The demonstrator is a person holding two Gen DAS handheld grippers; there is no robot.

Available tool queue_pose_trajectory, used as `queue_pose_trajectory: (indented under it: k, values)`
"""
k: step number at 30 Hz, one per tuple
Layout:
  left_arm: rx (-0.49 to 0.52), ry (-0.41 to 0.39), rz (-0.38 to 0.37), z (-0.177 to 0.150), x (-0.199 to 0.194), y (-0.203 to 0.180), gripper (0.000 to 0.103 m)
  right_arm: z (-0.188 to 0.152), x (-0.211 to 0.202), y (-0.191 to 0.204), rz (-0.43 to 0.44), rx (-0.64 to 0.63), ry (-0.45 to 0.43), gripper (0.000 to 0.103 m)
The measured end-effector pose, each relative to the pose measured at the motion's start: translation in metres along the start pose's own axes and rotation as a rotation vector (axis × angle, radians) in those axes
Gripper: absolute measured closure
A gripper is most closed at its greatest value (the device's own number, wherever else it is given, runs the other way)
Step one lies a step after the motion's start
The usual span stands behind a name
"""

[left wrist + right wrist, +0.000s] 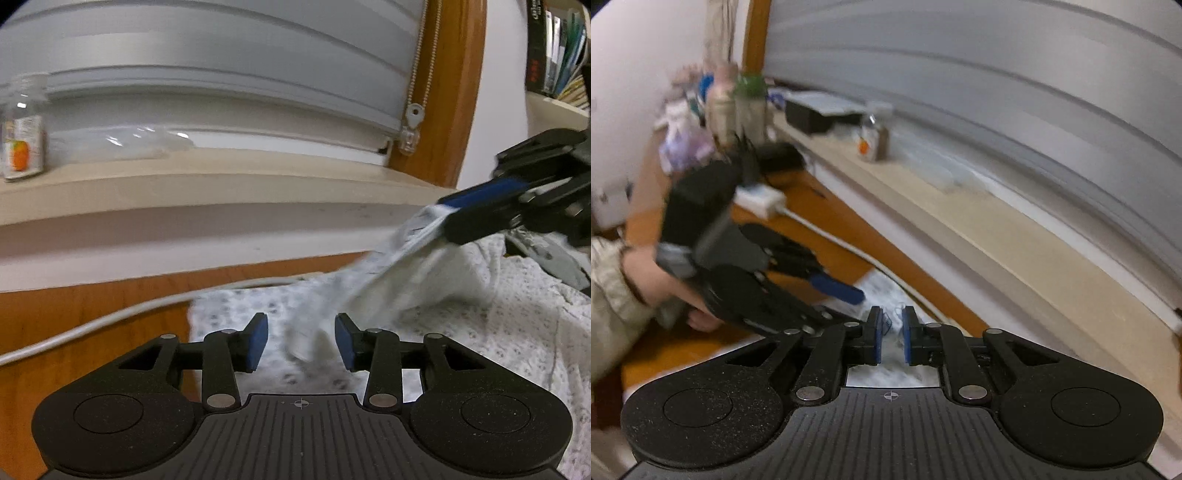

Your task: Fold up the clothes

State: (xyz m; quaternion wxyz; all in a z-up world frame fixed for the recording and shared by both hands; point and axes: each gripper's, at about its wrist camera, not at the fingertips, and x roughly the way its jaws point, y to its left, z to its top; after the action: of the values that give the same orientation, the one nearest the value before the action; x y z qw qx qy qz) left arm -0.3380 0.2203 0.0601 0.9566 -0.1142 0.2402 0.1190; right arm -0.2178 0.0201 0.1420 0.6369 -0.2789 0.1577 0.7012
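A white garment with a small grey print lies spread on the wooden table. My right gripper comes in from the upper right of the left wrist view. It is shut on an edge of the garment, and a blurred fold hangs down from it. In the right wrist view its pads stand close together with the cloth between them. My left gripper is open low over the garment. The hanging fold passes between its blue pads without touching either. A hand holds the left gripper at the left of the right wrist view.
A white cable runs over the table behind the garment to a white adapter. The window sill carries a clear jar with an orange label, a black box and bottles. A bead chain hangs from the blind, and a bookshelf stands on the right.
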Motion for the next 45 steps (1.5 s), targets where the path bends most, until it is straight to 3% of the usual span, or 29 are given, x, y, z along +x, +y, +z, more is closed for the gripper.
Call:
queue_pose_trajectory:
  k: [3,8,14,18,23,25,28,29,37,40,42,45]
  values:
    - [-0.017,-0.011,0.036,0.002,-0.011,0.014,0.057,0.008,-0.002,0.011,0.055,0.015,-0.005,0.091]
    - [-0.010,-0.008,0.079,0.003,-0.024,0.027,0.057,0.007,-0.001,0.024,0.121,0.010,0.012,0.075]
    - [-0.011,0.005,0.062,0.001,-0.022,0.029,0.057,-0.002,-0.001,0.011,0.035,-0.004,0.053,0.074]
    - [-0.044,0.011,-0.007,0.002,-0.012,0.025,0.051,-0.013,0.002,0.010,-0.014,-0.055,0.091,0.074]
    - [0.012,0.076,-0.027,0.001,0.014,0.005,0.055,-0.041,0.004,0.009,-0.022,-0.135,0.172,0.071]
    - [0.039,0.095,-0.025,0.000,0.022,-0.001,0.061,-0.058,0.005,0.008,0.004,-0.148,0.199,0.069]
    - [0.077,0.099,-0.010,-0.002,0.030,-0.007,0.089,-0.079,0.007,0.012,0.031,-0.166,0.217,0.069]
    - [0.078,0.091,-0.008,-0.001,0.029,-0.008,0.103,-0.084,0.008,0.014,0.040,-0.171,0.217,0.069]
    - [0.083,0.011,0.001,0.021,0.006,-0.006,0.103,-0.098,0.022,0.028,0.008,-0.205,0.133,0.071]
    - [0.063,0.039,0.003,0.020,0.008,0.001,0.100,-0.099,0.025,0.029,0.026,-0.221,0.153,0.099]
    - [0.046,0.063,-0.001,0.015,0.012,0.006,0.079,-0.100,0.024,0.032,0.028,-0.247,0.162,0.100]
    - [0.042,0.083,0.001,0.005,0.019,0.007,0.061,-0.103,0.020,0.035,0.028,-0.277,0.170,0.100]
